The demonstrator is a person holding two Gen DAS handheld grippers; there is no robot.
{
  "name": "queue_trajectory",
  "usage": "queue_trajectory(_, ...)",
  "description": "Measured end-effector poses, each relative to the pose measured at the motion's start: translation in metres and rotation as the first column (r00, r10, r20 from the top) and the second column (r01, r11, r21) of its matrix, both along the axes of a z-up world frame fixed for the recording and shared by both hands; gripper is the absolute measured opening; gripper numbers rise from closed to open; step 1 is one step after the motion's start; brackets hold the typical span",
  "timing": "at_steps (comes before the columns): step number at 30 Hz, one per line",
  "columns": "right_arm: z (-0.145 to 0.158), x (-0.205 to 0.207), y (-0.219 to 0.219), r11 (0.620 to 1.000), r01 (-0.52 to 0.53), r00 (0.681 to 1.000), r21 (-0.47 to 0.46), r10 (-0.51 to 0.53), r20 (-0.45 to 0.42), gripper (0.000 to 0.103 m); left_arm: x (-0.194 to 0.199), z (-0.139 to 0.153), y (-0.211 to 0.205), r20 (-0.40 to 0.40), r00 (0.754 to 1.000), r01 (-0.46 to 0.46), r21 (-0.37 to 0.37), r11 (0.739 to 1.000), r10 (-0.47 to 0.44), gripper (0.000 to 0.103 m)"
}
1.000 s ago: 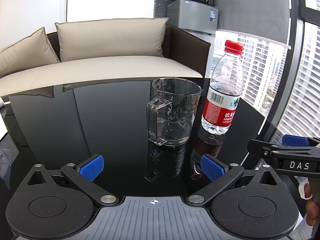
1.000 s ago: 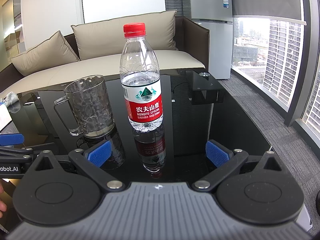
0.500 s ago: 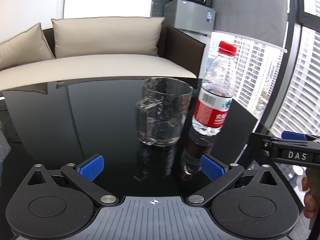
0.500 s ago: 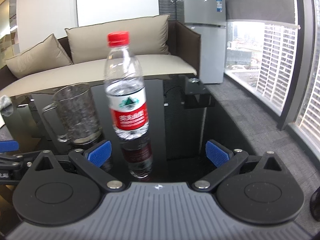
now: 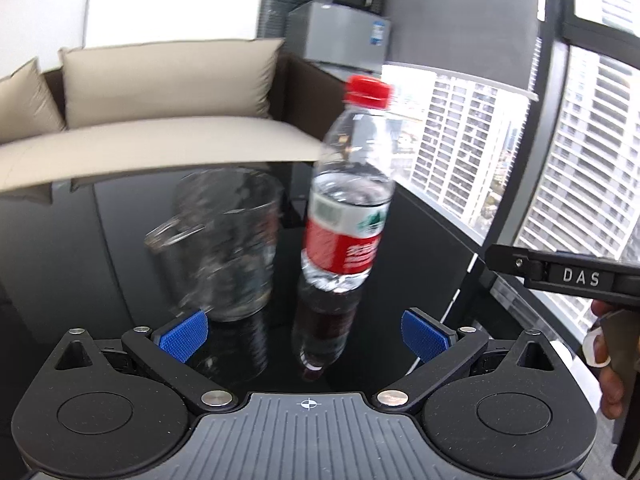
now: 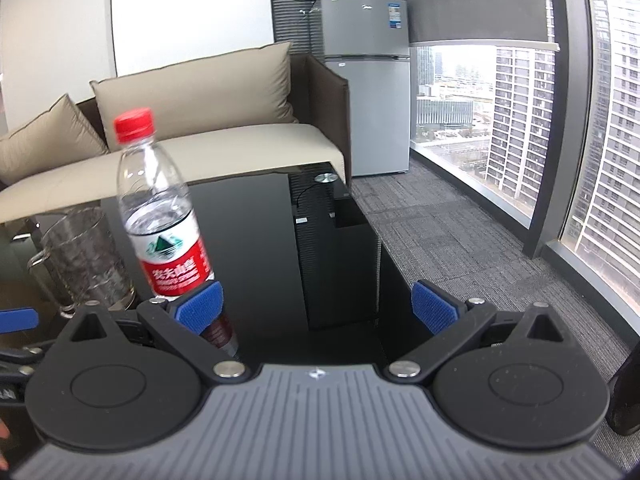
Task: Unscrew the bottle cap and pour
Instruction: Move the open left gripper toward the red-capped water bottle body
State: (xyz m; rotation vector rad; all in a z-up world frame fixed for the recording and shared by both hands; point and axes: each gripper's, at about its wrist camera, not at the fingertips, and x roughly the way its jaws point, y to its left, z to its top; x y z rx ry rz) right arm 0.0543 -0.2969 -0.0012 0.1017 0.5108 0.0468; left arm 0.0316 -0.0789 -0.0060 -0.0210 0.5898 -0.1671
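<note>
Glossy black table (image 5: 120, 240) is carrying bottle (image 5: 348, 216) beside mug (image 5: 228, 248). Thin, partly filled plastic looks light and crushable; labelled waist is grabbing best. Left gripper (image 5: 304, 334) and right gripper (image 6: 318, 308) are gaping wide, empty.

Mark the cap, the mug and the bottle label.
cap (image 5: 367, 90), left wrist view, on its red side wall.
mug (image 5: 228, 240), left wrist view, on its glass wall.
label (image 6: 176, 270), right wrist view, on its red band.

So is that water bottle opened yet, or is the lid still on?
Still shut: the red cap sits on the bottle, which stands upright on the black table, ungripped.
</note>
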Motion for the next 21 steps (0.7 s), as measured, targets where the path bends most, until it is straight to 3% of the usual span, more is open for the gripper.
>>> queue_trajectory(11, 0.001, 0.003, -0.032, 0.994, 0.07, 0.997, 0.088, -0.067, -0.03, 0.103, 0.026, -0.004, -0.036, 0.043, 0.998, 0.035, 0.05, 0.998, -0.037, 0.102)
queue_trajectory(16, -0.001, 0.005, -0.04, 0.987, 0.102, 0.994, 0.121, -0.098, -0.044, 0.103, 0.037, -0.001, -0.04, 0.065, 0.997, 0.032, 0.017, 0.999, -0.033, 0.102)
queue_trajectory(21, -0.002, 0.008, -0.042, 0.986, 0.104, 0.994, 0.128, -0.099, -0.052, 0.103, 0.046, -0.001, -0.047, 0.082, 0.996, 0.029, 0.038, 0.999, -0.032, 0.102)
